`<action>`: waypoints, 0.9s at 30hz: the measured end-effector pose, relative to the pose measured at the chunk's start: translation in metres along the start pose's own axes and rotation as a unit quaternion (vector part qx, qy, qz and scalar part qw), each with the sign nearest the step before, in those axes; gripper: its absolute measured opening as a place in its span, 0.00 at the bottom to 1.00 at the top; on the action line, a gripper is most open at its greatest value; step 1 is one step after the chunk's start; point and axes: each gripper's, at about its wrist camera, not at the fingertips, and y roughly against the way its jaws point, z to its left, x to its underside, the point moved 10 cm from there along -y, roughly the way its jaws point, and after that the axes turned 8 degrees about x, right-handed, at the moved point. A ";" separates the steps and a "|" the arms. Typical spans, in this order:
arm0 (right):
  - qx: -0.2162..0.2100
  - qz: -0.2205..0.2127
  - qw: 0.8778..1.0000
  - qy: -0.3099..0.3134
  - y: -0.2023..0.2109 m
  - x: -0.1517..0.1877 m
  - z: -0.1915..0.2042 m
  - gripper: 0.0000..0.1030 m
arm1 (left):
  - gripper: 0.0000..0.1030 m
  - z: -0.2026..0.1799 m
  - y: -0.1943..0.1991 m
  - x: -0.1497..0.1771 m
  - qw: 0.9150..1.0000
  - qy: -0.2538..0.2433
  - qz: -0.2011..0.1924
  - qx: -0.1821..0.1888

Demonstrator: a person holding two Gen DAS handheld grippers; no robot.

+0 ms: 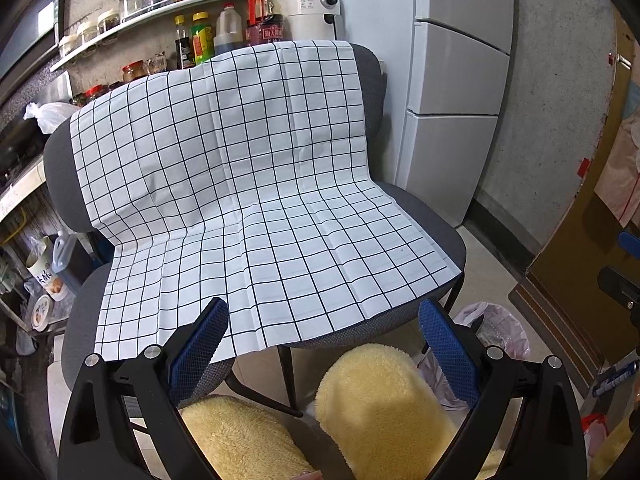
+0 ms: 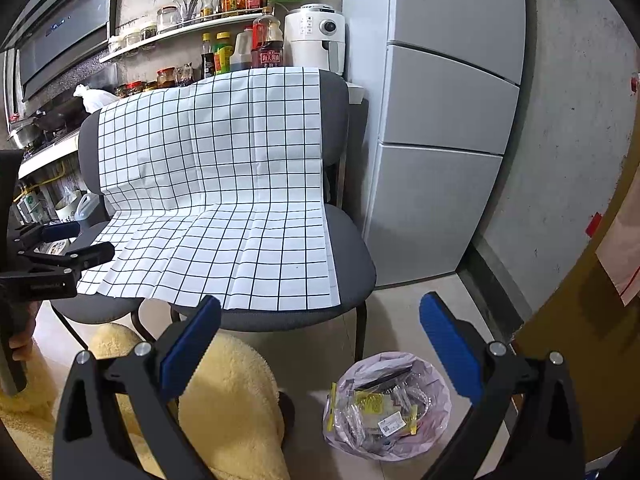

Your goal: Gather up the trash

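**Gridded cloth bare, bin loaded: collection step at or near its end**

White cloth with a black grid [image 1: 256, 184] covers the seats and backrests of two grey upholstered chairs [image 2: 352, 272] standing side by side. No loose trash shows anywhere on the cloth, from the backrest top edge to the front edge. The task's items, crumpled yellow and clear wrappers [image 2: 380, 412], lie inside the pink-lined waste bin [image 2: 436, 384] on the floor, just beside the right chair's front leg.

Judged from this layout, the drop-off is done and little or nothing is left to collect. Any next move calls for a check of the floor around the chairs and bin, then a grasp with the jaws already spread.

Left gripper [image 1: 324, 344]: fingers spread wide, holding nothing, aimed at the cloth's front edge above the person's yellow fleece-covered knees [image 1: 380, 396].

Right gripper [image 2: 320, 344]: fingers spread wide, holding nothing, hovering above the bin, apart from it.
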 end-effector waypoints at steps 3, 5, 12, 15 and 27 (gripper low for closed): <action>0.000 0.000 1.000 0.000 0.000 0.001 0.000 0.94 | 0.92 0.000 0.000 0.001 1.000 0.002 0.001 0.000; -0.001 0.000 1.000 -0.001 0.000 0.001 0.000 0.94 | 0.92 0.001 0.000 0.001 1.000 0.002 0.000 -0.001; 0.001 0.000 1.000 -0.003 -0.001 0.002 0.000 0.94 | 0.92 0.002 0.000 0.001 1.000 0.003 0.001 -0.002; 0.001 0.001 1.000 -0.004 -0.002 0.003 -0.001 0.94 | 0.92 0.002 0.000 0.001 1.000 0.003 0.001 -0.002; 0.002 0.003 1.000 -0.005 -0.003 0.004 -0.002 0.94 | 0.92 0.004 -0.003 0.004 1.000 0.005 0.003 -0.003</action>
